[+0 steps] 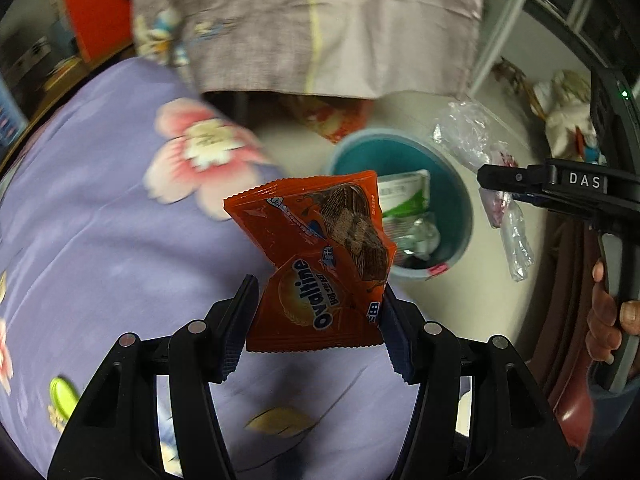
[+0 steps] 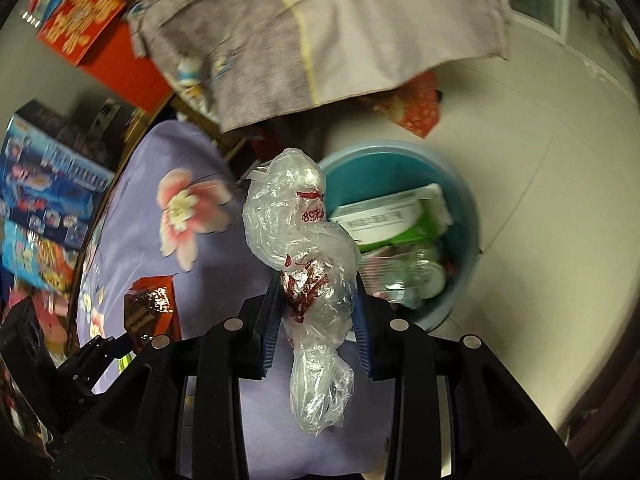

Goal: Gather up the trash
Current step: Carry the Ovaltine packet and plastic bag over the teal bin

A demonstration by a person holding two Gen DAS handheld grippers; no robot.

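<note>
Left gripper (image 1: pixel 318 320) clamped on orange wrapper (image 1: pixel 320 256), over purple bedspread (image 1: pixel 100 240). Right gripper (image 2: pixel 316 320) pinching crumpled clear bag (image 2: pixel 304 248), jaws fairly narrow. Both angled steeply down, short of teal bin (image 1: pixel 460 200). Bin already holding some trash; both pieces not yet dropped in. Hand (image 1: pixel 604 320) visible on right handle.

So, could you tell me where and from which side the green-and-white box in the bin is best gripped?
Grip the green-and-white box by its raised upper edge, coming down from above through the open top of the blue bin. It leans tilted on the other trash, so that edge stands clear, while the bin wall blocks any sideways approach. Both grippers are full now.
</note>
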